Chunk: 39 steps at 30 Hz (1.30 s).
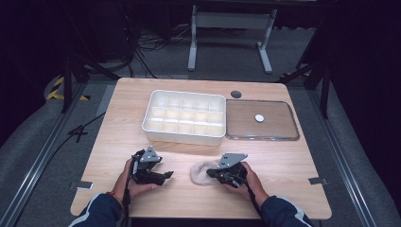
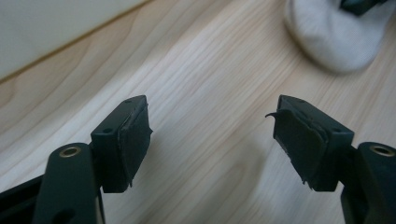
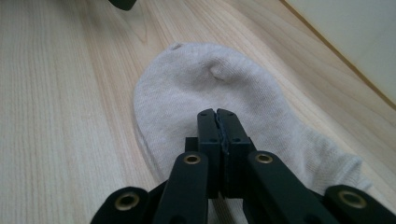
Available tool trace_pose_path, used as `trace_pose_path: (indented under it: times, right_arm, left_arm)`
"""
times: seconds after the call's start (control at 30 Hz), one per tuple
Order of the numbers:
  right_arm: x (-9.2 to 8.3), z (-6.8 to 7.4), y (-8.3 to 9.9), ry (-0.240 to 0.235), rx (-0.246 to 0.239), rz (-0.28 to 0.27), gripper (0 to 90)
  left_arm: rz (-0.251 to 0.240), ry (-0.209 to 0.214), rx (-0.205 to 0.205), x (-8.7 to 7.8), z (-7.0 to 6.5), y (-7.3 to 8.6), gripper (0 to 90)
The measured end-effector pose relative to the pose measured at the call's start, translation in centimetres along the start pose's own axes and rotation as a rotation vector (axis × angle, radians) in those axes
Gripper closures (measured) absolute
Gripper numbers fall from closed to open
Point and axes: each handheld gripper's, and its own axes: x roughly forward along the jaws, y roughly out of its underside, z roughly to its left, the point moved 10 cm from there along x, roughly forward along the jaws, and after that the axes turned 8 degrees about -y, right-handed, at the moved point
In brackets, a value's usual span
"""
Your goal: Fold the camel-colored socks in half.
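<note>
Pale sock [image 1: 201,173] flat on the wooden table [image 1: 123,127], near the front edge, a little right of its middle. In the right gripper view the sock [image 3: 205,88] spreads out beyond the jaw tips, rounded end pointing away.

Right tool [image 1: 215,174] low over the sock's right part, hand behind it near the front edge. Jaws [image 3: 217,116] pressed together in the right gripper view, pads meeting, tips on or just over the cloth; whether any fabric is pinched between them cannot be told.

Left tool [image 1: 163,176] near the front edge, left of the sock and apart from it. Jaws standing well apart in the left gripper view, midpoint [image 2: 212,112] over bare wood, nothing between the pads. Sock [image 2: 334,37] at the upper right of that view, beyond the tips.

White divided tray [image 1: 184,117] farther back, at the middle of the table, compartments bare. Clear flat lid [image 1: 261,120] just beside it on the right, a small white disc [image 1: 259,118] on it. Dark round spot [image 1: 236,94] near the back edge.
</note>
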Motion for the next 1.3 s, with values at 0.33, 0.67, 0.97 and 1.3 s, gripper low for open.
trace_pose_path:
  times: [0.33,0.67,0.97,1.3]
  right_arm:
    - [0.7,0.7,-0.4,0.023,-0.014,-0.008,89.8]
    - [0.8,0.9,-0.5,0.053,-0.022,0.007,89.8]
    - [0.9,0.9,-0.5,0.064,-0.036,0.014,89.8]
    - [1.3,0.9,-0.9,0.062,-0.037,0.022,89.8]
  left_arm:
    - [-0.012,0.097,0.05,2.6,-4.7,-3.2,32.4]
    - [0.064,0.028,0.118,4.0,-4.6,-2.5,34.9]
    - [0.093,0.033,0.126,3.8,-4.8,-2.6,48.4]
    - [0.098,0.105,0.074,3.5,-5.0,-2.5,77.6]
